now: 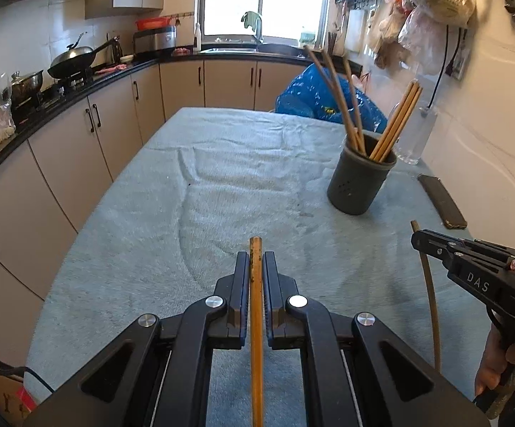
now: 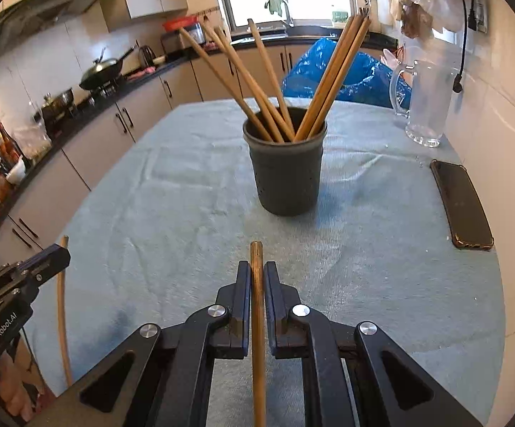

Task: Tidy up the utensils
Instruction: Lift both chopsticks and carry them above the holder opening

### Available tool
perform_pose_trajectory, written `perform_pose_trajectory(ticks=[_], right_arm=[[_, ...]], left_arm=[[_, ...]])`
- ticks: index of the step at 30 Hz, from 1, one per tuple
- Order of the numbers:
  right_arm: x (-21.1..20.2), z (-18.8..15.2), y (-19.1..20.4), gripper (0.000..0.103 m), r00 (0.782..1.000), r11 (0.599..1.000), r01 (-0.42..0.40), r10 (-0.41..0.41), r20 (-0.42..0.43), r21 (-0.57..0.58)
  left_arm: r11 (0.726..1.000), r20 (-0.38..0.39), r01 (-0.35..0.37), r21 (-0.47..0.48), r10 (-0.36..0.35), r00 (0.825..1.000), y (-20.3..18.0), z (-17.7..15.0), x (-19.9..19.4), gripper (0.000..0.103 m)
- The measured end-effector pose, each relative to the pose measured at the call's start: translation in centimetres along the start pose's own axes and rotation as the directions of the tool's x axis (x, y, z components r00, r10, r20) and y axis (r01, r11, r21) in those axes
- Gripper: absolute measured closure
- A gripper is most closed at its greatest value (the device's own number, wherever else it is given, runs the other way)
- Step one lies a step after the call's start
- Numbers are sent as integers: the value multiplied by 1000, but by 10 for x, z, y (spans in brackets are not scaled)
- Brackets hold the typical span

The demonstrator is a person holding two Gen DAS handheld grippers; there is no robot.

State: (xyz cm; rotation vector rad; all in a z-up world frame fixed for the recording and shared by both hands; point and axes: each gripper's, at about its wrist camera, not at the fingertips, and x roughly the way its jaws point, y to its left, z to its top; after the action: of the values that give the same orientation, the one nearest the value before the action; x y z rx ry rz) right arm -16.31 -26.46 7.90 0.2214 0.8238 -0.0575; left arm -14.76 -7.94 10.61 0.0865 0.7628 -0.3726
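Right wrist view: one chopstick (image 2: 257, 320) is being clamped in each closed gripper (image 2: 257, 277), short of the holder (image 2: 285, 174), where standing sticks (image 2: 250, 85) risk being struck, tipping it.

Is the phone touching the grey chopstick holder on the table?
Apart. The right wrist view shows bare blue cloth between the holder and the phone, which lies flat off to its right.

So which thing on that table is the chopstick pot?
Find the table under the blue-grey cloth. The pot stands on it, right of centre, left of the black phone and glass jug. It alone is dark grey with wooden chopsticks fanning out.
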Motion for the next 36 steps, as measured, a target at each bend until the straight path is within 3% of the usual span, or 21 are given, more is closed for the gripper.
perform_pose_trajectory(ticks=[16,26,36], right_arm=[[-45,-11,-13,95,993,998,-34,27,117,59],[-71,-22,-24,95,975,988,-102,75,210,119],[-92,-26,-21,95,952,985,-128,89,293,116]], left_arm=[[999,86,31,23,-33,996,-13,-6,-47,96],[994,152,89,-57,-79,985,3,-6,-81,96],[997,172,63,-52,-53,984,-1,-6,-88,96]])
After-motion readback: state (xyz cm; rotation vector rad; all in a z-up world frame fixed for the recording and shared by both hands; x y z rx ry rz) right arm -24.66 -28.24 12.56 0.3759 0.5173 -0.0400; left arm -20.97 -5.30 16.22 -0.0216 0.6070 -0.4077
